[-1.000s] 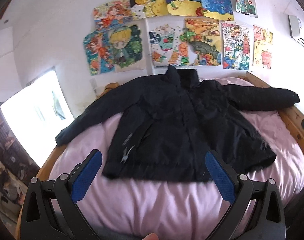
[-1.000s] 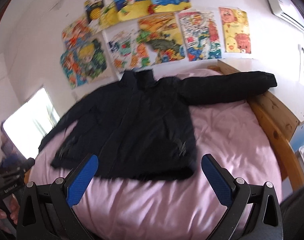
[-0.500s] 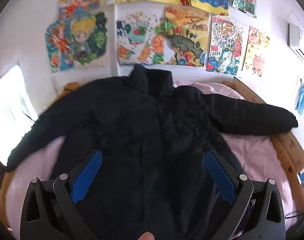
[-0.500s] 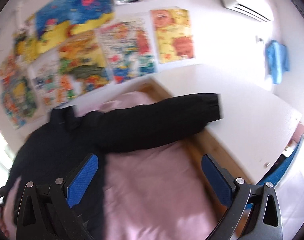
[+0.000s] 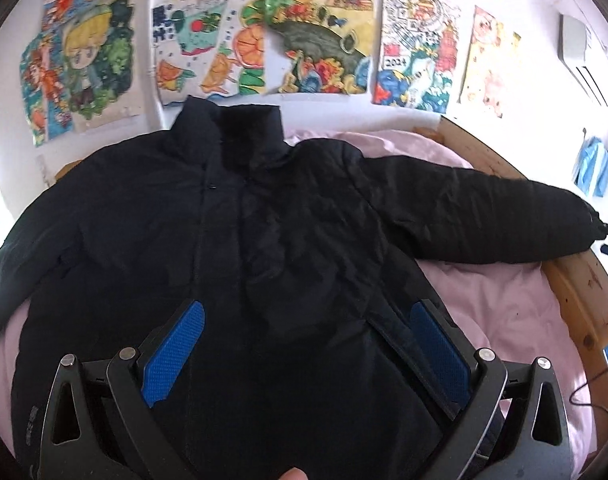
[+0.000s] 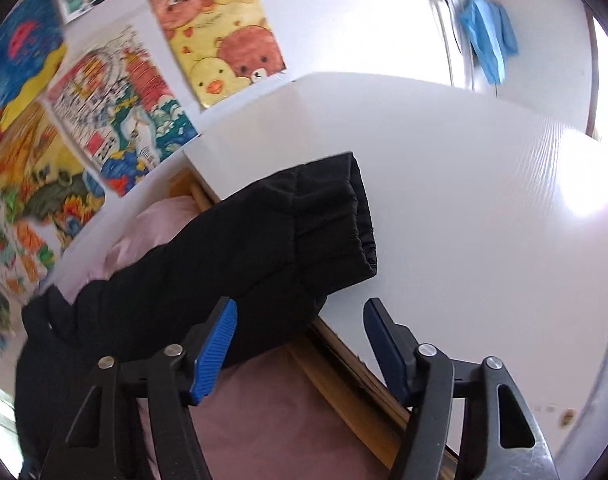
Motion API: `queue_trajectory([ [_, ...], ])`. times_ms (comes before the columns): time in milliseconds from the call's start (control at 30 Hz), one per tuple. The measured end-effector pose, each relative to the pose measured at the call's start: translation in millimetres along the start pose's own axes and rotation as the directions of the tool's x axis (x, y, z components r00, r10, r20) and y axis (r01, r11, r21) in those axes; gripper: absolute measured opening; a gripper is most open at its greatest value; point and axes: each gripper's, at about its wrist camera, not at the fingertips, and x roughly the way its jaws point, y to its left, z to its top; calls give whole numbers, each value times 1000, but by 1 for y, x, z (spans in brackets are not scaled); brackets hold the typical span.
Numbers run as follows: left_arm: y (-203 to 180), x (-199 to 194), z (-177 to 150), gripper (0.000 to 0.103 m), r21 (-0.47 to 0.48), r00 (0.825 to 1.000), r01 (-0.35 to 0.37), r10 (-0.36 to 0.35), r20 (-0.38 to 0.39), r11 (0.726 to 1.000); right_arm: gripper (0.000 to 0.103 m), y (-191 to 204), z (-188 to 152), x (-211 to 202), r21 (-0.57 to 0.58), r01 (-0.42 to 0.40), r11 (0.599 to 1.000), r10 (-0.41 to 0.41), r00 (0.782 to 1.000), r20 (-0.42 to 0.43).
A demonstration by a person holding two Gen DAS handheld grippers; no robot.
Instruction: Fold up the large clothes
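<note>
A large black padded jacket [image 5: 243, 240] lies face up and spread out on a pink-sheeted bed [image 5: 512, 312], collar toward the wall. My left gripper [image 5: 304, 348] is open and hovers over the jacket's lower front. The jacket's right sleeve [image 6: 271, 232] stretches over the bed's wooden rail, its cuff resting on a white surface [image 6: 464, 208]. My right gripper [image 6: 299, 344] is open, just below the sleeve near the cuff, its left pad [image 6: 213, 352] close to the sleeve fabric. It holds nothing.
Colourful drawings [image 5: 320, 36] cover the wall behind the bed. The wooden bed rail [image 6: 344, 376] runs between the pink sheet and the white surface. A blue cloth [image 6: 488, 36] hangs on the right wall. An air conditioner [image 5: 580, 56] is mounted high on the right.
My left gripper has moved forward over the jacket's body. My right gripper has swung right and closed in on the sleeve cuff, and its jaws are narrower than before.
</note>
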Motion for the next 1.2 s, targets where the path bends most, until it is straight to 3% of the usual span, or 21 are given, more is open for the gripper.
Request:
queue_trajectory([
  [167, -4, 15, 2, 101, 5, 998, 46, -46, -36, 999, 48, -9, 5, 14, 49, -22, 999, 21, 1000, 19],
  [367, 6, 7, 22, 101, -4, 989, 116, -116, -94, 993, 17, -5, 9, 16, 60, -37, 998, 31, 995, 98],
  [500, 22, -15, 43, 101, 14, 987, 129, -127, -97, 992, 11, 20, 10, -2, -51, -28, 998, 37, 982, 185],
  [633, 54, -42, 60, 101, -7, 984, 157, -157, -82, 988, 10, 80, 6, -27, -251, -19, 968, 97, 948, 304],
  [733, 86, -53, 65, 101, -90, 978, 198, -203, -51, 976, 10, 139, -4, -52, -413, -26, 911, 193, 910, 367],
  [867, 135, -49, 68, 101, -188, 974, 221, -228, -14, 957, 10, 222, -28, -74, -582, -84, 809, 350, 865, 360],
  [1067, 222, -40, 69, 101, -351, 940, 338, -327, 93, 873, 9, 332, -85, -84, -758, -194, 623, 545, 803, 242],
  [1200, 265, -39, 73, 101, -377, 928, 373, -346, 139, 848, 9, 391, -141, -79, -834, -264, 484, 643, 754, 134],
])
